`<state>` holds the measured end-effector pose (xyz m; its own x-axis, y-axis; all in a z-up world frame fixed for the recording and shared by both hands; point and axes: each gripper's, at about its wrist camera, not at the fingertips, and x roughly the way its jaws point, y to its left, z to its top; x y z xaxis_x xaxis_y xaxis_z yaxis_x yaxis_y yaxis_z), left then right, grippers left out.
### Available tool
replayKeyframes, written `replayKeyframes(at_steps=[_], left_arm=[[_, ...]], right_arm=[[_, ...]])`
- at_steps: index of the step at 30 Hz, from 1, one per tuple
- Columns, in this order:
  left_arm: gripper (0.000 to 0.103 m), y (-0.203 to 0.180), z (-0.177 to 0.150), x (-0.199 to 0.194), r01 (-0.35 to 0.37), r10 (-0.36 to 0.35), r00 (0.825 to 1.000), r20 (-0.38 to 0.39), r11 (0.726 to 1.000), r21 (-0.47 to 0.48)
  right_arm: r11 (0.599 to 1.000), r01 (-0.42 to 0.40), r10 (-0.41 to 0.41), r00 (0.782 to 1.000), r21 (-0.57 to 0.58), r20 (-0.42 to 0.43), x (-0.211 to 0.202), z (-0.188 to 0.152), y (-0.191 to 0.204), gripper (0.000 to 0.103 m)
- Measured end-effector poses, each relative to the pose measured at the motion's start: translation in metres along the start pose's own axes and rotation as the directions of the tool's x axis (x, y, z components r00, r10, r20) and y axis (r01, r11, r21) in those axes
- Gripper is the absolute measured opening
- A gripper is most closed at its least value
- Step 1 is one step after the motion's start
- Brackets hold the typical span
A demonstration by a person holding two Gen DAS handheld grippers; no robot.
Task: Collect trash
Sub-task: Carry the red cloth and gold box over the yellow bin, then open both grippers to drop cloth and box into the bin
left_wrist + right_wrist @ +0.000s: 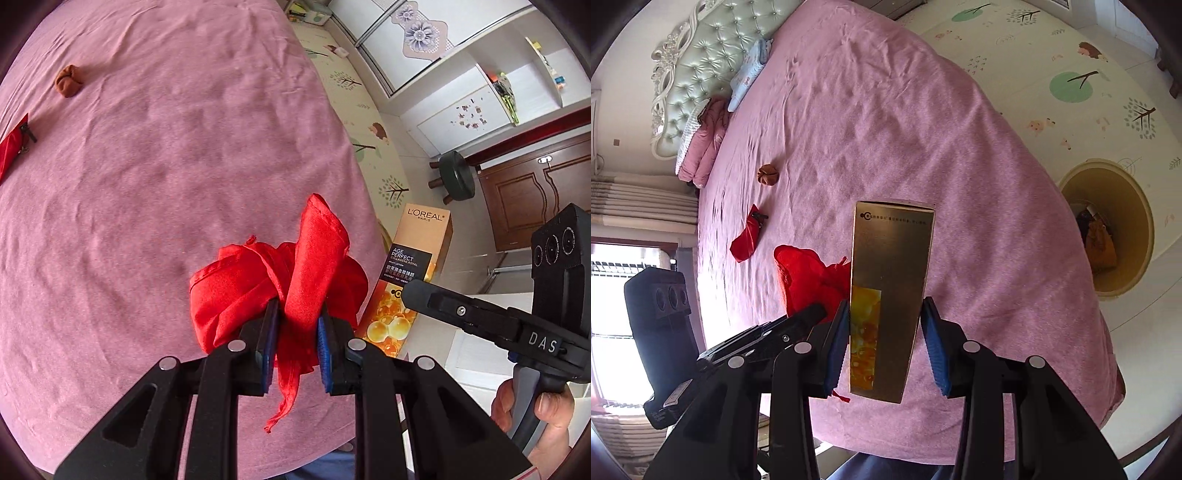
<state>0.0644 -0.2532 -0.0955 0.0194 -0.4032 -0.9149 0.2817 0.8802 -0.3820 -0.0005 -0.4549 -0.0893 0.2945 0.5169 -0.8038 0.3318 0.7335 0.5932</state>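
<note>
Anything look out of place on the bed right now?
Yes: a small brown bundle and a red zip pouch lie loose on the otherwise smooth pink bedspread. The folded pink quilt and pillow sit tidily by the headboard.

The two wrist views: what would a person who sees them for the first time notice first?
First the bright red cloth, bunched in the shut left claw above the pink bed. Next the tall golden box, clamped in the right claw. Then the yellow bin on the floor beside the bed, with trash already inside.
</note>
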Motion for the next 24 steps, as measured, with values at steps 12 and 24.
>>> replayKeyframes(at_steps=[12,24], left_arm=[[0.019,-0.123,0.015,0.065,0.021,-0.004,0.996,-0.094,0.983,0.181],[0.019,-0.217,0.051,0.127,0.049,0.009,0.984,-0.177,0.946,0.319]], right_arm=[[0.992,0.024,-0.037,0.994,0.127,0.106,-0.076,0.001,-0.117,0.038],[0.969,0.060,-0.107,0.977,0.239,0.186,-0.116,0.026,-0.207,0.038]])
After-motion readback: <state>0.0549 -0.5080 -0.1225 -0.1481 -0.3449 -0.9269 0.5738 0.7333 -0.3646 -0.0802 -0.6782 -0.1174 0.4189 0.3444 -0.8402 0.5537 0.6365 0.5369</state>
